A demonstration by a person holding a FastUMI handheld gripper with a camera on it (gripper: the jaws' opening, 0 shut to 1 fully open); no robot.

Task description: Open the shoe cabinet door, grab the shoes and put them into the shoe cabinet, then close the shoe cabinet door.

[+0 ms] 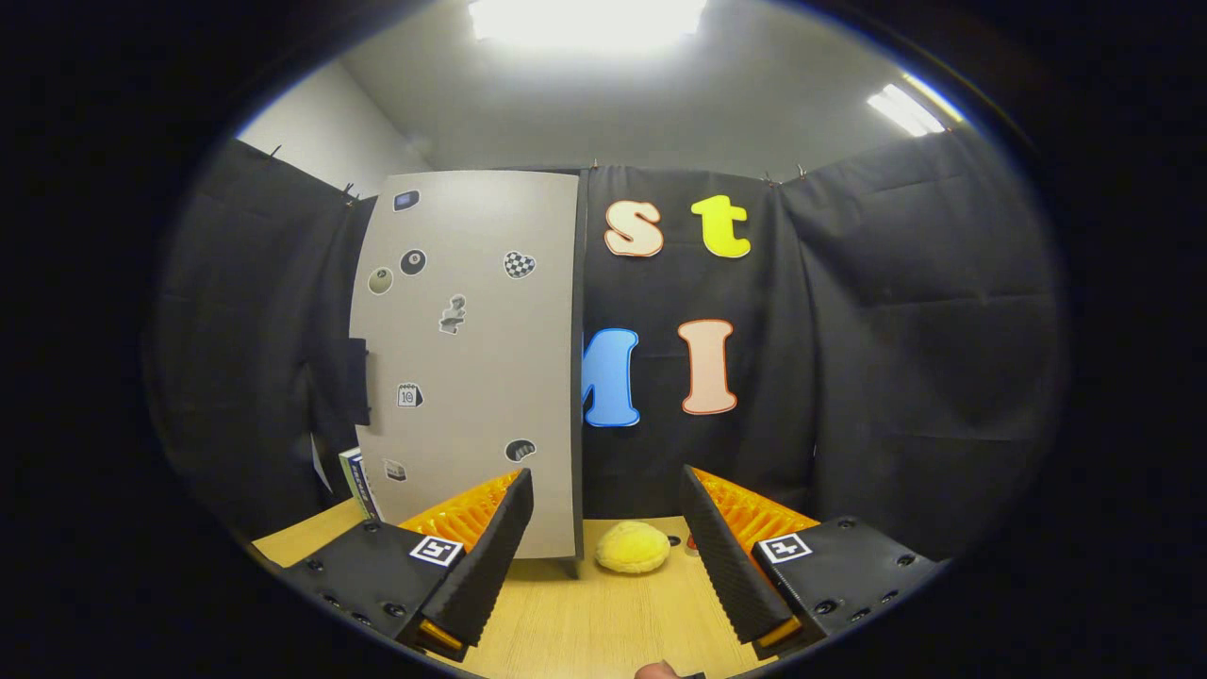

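A light wooden tabletop (585, 613) sits inside black cloth walls under a white ceiling with bright lamps (585, 17). The grey shoe cabinet (471, 358), stickers on its closed front, stands at the table's back. A fluffy yellow shoe (632, 547) lies just right of the cabinet's foot. A small box (356, 483) leans left of the cabinet. The gripper (605, 556) hangs with jaws spread wide, empty, the shoe beyond them.

I have the gripper (603, 528) level and spread wide, nothing between its two fingers (490, 547). Both fingers angle outward from base to tip, black ribbed pads facing in, orange backing behind them. A bit of my hand (657, 670) shows at the bottom, between the finger bases.
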